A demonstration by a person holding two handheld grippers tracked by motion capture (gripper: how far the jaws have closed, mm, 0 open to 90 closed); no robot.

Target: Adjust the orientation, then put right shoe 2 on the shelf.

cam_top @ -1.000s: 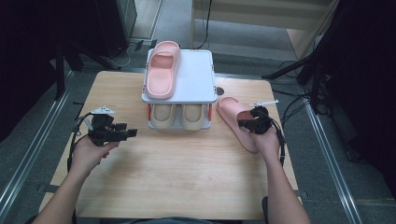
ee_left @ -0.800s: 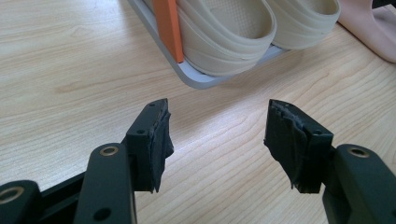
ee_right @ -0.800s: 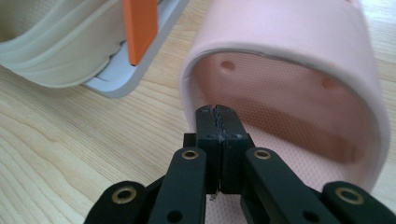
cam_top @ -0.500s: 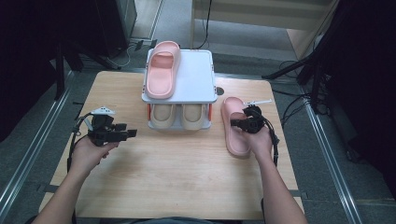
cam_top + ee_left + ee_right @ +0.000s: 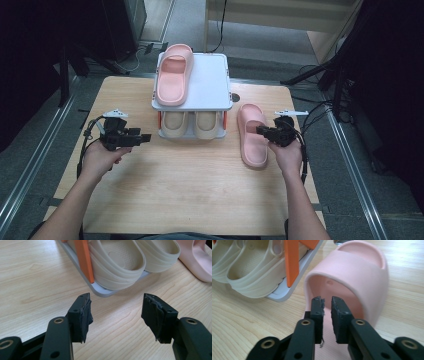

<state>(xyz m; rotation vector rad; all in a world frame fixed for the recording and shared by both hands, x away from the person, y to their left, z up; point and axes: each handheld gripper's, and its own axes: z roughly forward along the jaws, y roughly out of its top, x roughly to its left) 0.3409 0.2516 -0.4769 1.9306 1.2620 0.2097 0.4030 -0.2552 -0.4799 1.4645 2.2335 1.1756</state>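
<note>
Claws at rest: your left claw [image 5: 116,315] stood apart over the tabletop [image 5: 200,190], your right claw [image 5: 326,312] nearly together, gripping nothing, at the pink slipper [image 5: 362,277].

1. The right gripper [image 5: 326,305], its 2 black jaws nearly closed with a thin gap, sits over the pale pink foam slipper [image 5: 359,277].
2. 2 cream ribbed slippers [image 5: 249,267] sit on the grey-edged rack tray [image 5: 287,293], beside an orange post [image 5: 291,262].

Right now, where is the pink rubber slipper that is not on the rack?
In the high view the pink rubber slipper lies flat on the wooden table, right of the white two-level rack, beside the right gripper.
</note>
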